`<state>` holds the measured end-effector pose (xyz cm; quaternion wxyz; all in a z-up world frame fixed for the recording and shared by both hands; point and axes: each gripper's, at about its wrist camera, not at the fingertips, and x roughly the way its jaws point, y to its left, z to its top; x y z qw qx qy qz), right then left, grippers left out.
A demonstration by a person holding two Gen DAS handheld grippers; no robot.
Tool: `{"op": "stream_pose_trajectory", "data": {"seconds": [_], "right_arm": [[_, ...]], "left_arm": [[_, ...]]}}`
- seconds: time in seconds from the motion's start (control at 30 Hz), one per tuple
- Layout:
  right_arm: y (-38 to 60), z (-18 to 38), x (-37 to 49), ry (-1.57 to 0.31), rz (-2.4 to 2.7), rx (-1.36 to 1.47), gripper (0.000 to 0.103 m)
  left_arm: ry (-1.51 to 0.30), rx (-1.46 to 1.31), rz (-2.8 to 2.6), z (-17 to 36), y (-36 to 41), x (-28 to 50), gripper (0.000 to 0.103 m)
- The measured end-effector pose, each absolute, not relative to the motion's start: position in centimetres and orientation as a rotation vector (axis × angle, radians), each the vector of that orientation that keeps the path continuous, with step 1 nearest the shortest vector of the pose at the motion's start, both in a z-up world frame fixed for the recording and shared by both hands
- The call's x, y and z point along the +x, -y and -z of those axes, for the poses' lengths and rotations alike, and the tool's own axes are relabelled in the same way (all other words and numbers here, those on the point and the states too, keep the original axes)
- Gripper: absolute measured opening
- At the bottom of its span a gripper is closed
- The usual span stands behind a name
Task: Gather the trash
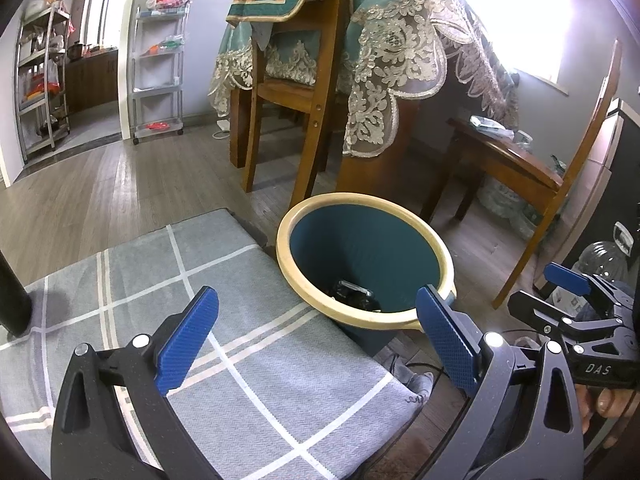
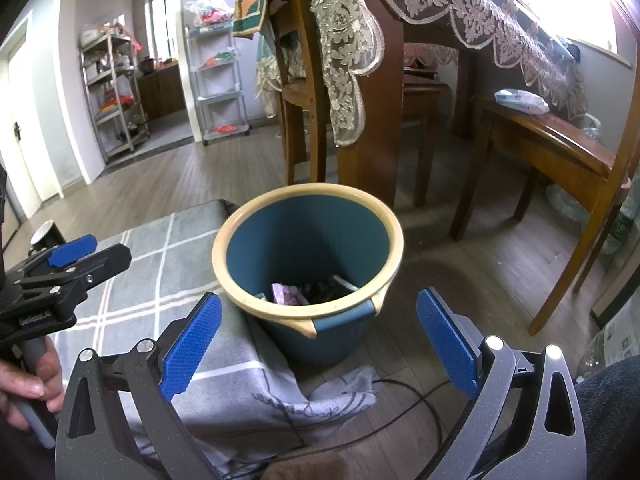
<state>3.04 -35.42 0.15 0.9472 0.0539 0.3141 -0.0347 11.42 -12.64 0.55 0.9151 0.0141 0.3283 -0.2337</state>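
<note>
trash (image 2: pixel 304 294) sits at the bottom of the bin (image 2: pixel 394 240), ahead of and just above the gap between the right gripper (image 2: pixel 318 344) fingers in its view: a pinkish-purple wrapper against the near wall, dark crumpled stuff beside it, a pale flat edge further right; can't tell exactly what each piece is. judging by looks it's light, soft film and paper, so it'll crush and slide rather than resist; if any of it needs re-grabbing, pinch a raised fold, not a flat face. the bin looks like thin rigid plastic, teal wall, cream rim with a lip and a handle tab on the near side, probably light and easy to tip; take it by rim or tab if it must move. from the left gripper (image 1: pixel 316 338) view the bin (image 1: pixel 442 258) is ahead between the fingers, nearer the right finger, with only dark scraps (image 1: pixel 354 298) visible inside. both grippers have fingers spread wide with nothing between the blue pads. the bin is touching or just beside the grey checked cloth (image 2: pixel 168 280), which lies under the left finger of each gripper. no loose trash visible on the cloth or on the wood floor (image 2: pixel 460 264) near the fingers. a black cable (image 2: pixel 400 404) runs across the floor below the bin, between the right gripper's fingers: snag risk. chair and lace-draped table stand well beyond.
</note>
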Motion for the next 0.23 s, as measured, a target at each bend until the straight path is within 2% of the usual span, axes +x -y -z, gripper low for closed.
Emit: {"op": "stream_pose_trajectory", "data": {"seconds": [0.23], "right_arm": [[35.23,0.15,3.05,-0.644,0.071,0.113,0.097]], "left_arm": [[-0.697,0.034,0.463,0.01,12.37,11.6,0.097]]}}
